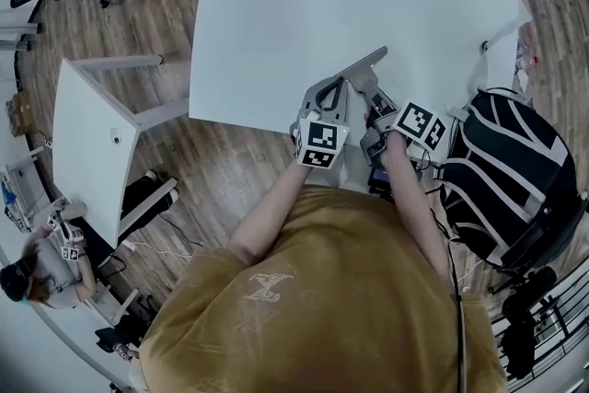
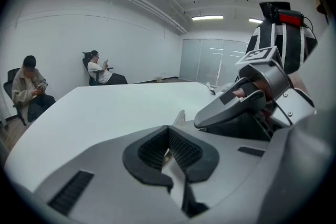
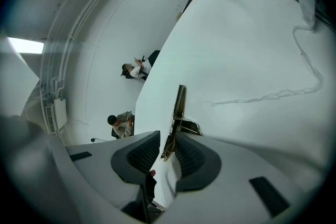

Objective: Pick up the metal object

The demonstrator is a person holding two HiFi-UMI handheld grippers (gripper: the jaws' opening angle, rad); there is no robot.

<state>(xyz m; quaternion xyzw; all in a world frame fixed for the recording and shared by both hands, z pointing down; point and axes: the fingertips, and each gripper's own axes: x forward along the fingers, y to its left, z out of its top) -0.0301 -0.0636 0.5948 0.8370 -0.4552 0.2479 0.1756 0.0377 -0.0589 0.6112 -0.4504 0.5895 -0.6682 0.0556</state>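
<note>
- The left gripper (image 2: 169,152) has its ribbed pads drawn together. A pale, thin sliver sits between them, and I take it for the near end of the metal plate (image 3: 179,105), though this is not certain.
- The right gripper (image 3: 169,153) is pinching the plate. The strip runs edge-on up between its two pads and sticks out past the tips.
- In the head view both tools sit side by side at the near edge of the table (image 1: 304,5). The plate slants away from them over the white top. I cannot tell whether its far end rests on the table or is clear of it.
- The plate looks thin, flat and rigid, with a smooth, slightly shiny face. I judge it light but slippery, and likely to swing about a single pinch point.
- The flat faces are the place to grip it, well in from the end, with the pads square to them. A pinch near the tip would let the long end droop or twist.
- A thin cable (image 3: 273,94) lies on the table, well apart from the plate.
- A striped backpack (image 1: 502,170) sits off to the right. Two seated people (image 2: 100,68) are by the far wall.
</note>
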